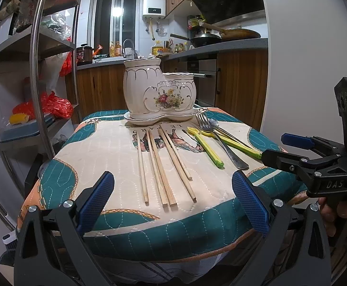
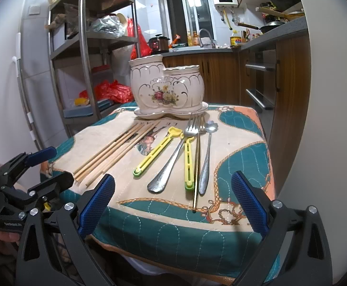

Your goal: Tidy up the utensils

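A quilted cloth (image 2: 242, 147) in teal, cream and orange covered the small table. At its far side stood a white floral ceramic holder (image 2: 166, 88) on its own saucer. In front of the holder, to the left, lay wooden chopsticks (image 1: 164, 164) side by side; to the right lay two yellow plastic utensils (image 2: 158, 151), forks (image 2: 173, 157) and a flower-bowled spoon (image 2: 206, 157).

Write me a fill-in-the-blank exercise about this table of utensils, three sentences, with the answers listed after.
1. The wooden chopsticks lie to the ____ of the forks as the person sees them.
2. The ceramic holder stands on a matching ____.
3. Both the left gripper and the right gripper are ____ and hold nothing.

Answers: left; tray; open
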Available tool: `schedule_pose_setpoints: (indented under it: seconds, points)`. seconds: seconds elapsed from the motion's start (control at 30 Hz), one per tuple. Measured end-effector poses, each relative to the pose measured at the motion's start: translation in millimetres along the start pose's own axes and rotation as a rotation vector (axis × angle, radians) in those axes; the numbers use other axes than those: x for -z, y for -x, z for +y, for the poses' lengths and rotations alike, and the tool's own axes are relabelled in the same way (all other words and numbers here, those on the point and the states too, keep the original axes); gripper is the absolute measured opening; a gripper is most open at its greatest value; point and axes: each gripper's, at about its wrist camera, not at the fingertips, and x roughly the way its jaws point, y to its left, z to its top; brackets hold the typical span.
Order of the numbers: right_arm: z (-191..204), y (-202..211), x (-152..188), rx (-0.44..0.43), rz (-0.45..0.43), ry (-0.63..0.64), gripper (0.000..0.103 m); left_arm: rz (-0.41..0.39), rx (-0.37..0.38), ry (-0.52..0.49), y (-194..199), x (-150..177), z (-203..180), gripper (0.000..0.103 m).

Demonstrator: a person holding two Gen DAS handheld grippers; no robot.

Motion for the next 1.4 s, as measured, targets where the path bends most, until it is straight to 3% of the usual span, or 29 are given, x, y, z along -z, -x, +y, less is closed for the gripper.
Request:
schedule_pose_setpoints:
  seconds: [0.1,0.23,0.47,0.73,0.9,0.97,1.2,1.4]
  points:
    - [0.0,0.1,0.1,-0.001,0.0,0.0,0.097,0.004,-0.011,0.007,-1.6,-2.8,2.9,0.093]
    - [0.5,0.2,-0.9,-0.005,0.0,0.0,0.097,0.036,0.008,0.026,-8.5,-9.0,9.8,0.074]
    - [-2.3,-2.7,-7.4,-0.005,0.015,-0.016,0.094,0.091,-0.008,0.029,-25.9,-22.3,21.8,0.057]
    - [-23.0,-28.4,-32.5,0.026,0.118,-0.027,0.064,0.254,-0.014,0.055,-78.0,-49.1,56.1,0.029]
    - [-31.1,-52.8,-44.9,0.013,0.194,-0.018,0.044,0.34,0.018,0.104,-107.5,-56.4,71.7,0.027]
    - [-30.7,-61.5,-49.3,-0.007,0.223,-0.014,0.041,0.358,0.026,0.107,-114.0,-59.3,72.5,0.027]
    - [-16.4,-84.6,-62.8,-0.072,0.279,0.0,0.04,0.438,0.032,0.073,-139.5,-58.2,68.5,0.027]
    - [7.5,-102.9,-69.5,-0.135,0.342,0.015,0.04,0.45,0.011,0.033,-142.4,-58.0,64.3,0.024]
